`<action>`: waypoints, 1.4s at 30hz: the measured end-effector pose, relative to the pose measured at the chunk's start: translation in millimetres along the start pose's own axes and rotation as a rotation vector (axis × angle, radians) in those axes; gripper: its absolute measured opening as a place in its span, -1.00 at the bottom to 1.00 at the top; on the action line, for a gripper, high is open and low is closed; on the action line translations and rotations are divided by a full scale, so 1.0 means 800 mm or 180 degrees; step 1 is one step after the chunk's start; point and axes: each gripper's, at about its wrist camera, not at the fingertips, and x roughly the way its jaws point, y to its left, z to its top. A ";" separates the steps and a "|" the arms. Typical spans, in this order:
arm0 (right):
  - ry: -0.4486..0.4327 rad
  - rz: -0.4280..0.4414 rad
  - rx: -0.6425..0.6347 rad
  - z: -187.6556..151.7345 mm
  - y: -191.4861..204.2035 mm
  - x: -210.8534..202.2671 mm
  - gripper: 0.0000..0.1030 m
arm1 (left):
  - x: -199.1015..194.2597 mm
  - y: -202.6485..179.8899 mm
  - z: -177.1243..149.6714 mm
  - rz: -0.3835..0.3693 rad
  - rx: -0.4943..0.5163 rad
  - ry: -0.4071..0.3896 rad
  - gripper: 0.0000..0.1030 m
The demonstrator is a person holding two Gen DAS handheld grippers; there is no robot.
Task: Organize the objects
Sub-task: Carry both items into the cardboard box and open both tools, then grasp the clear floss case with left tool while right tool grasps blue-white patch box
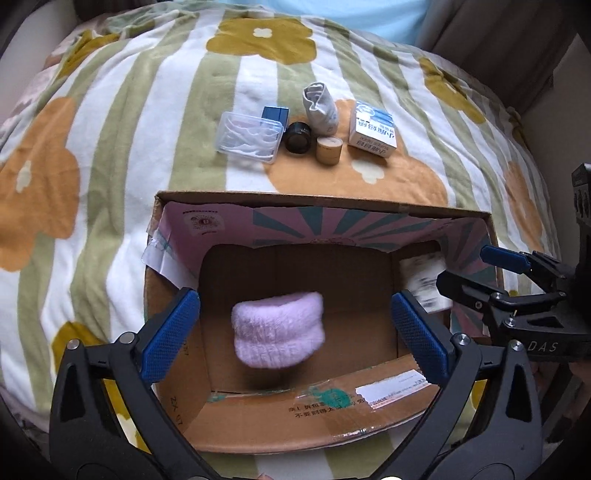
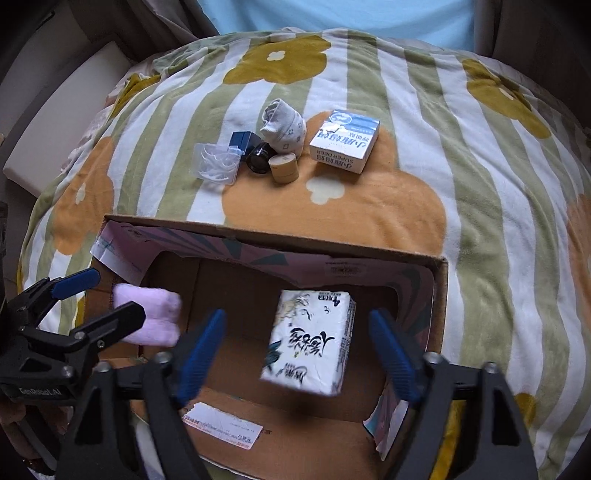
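An open cardboard box [image 1: 325,199] [image 2: 258,230] sits on a flowered blanket. My left gripper [image 1: 295,332] is open over the box; a blurred pink fluffy roll [image 1: 279,334] [image 2: 147,317] hangs free between its fingers, touching neither. My right gripper [image 2: 297,354] is open over the box's right side; a blurred white tissue pack [image 2: 310,339] [image 1: 424,280] is free between its fingers. Beyond the box lie a clear plastic case [image 1: 249,136] [image 2: 218,164], a blue box [image 1: 275,112], a black jar [image 1: 297,137], a tan jar [image 1: 328,149], a grey sock roll [image 1: 319,107] and a white-blue carton [image 1: 373,129] [image 2: 345,140].
The blanket [image 1: 110,147] covers a bed that falls away on all sides. A light blue wall [image 2: 332,14] is behind. A white cushion [image 2: 55,122] lies at the left. My right gripper [image 1: 517,277] shows at the right edge of the left wrist view.
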 end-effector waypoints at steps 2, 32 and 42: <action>0.0011 0.0016 0.0054 -0.006 -0.004 0.000 0.87 | -0.002 0.003 -0.003 0.0028 -0.0026 0.0047 0.99; -0.0567 0.0014 0.0388 -0.002 -0.003 -0.048 0.98 | -0.050 0.038 0.023 0.0102 -0.0100 -0.0288 0.99; -0.0701 0.0003 0.0667 0.063 -0.015 -0.078 0.98 | -0.063 0.054 0.103 0.0065 0.0135 -0.0301 0.99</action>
